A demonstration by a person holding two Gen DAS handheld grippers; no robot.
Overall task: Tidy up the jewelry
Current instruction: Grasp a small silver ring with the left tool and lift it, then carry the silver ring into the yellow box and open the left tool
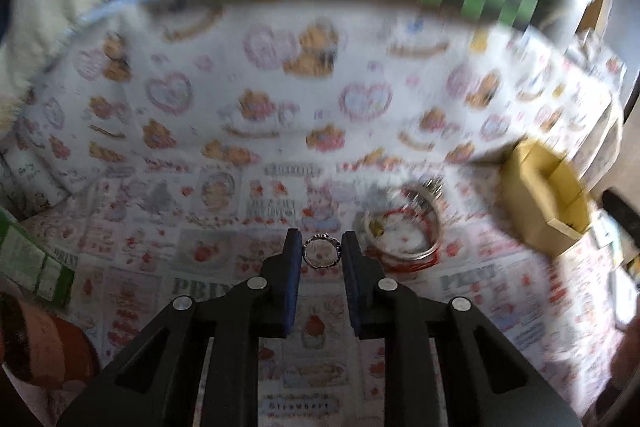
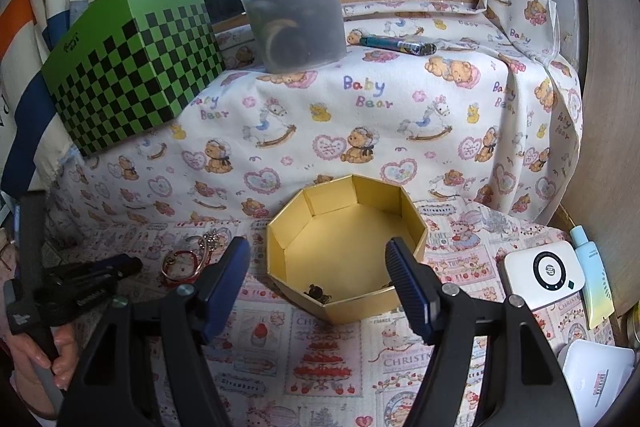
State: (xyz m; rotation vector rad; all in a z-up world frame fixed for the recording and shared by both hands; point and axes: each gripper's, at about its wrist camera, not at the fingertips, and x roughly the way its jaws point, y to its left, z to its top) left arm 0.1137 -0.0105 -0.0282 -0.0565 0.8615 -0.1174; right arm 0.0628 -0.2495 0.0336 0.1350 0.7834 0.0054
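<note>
A small silver ring (image 1: 321, 251) sits pinched between the blue pads of my left gripper (image 1: 321, 245), held just above the patterned cloth. A pile of bangles with a red cord (image 1: 404, 227) lies just right of it, and in the right wrist view the bangles (image 2: 188, 259) show left of the yellow octagonal box (image 2: 348, 187). My right gripper (image 2: 318, 251) hangs open in front of that box with nothing between its fingers. A small dark jewelry piece (image 2: 316, 291) lies on the box floor. The box (image 1: 544, 195) is at the left wrist view's right edge.
A green checkered box (image 2: 132, 67) and a lidded plastic tub (image 2: 296, 11) stand on the raised, cloth-covered ledge behind, with a dark pen (image 2: 396, 45). A white device (image 2: 544, 273) and a tube (image 2: 592, 275) lie at right. A person's hand (image 2: 52, 347) holds the left gripper's handle.
</note>
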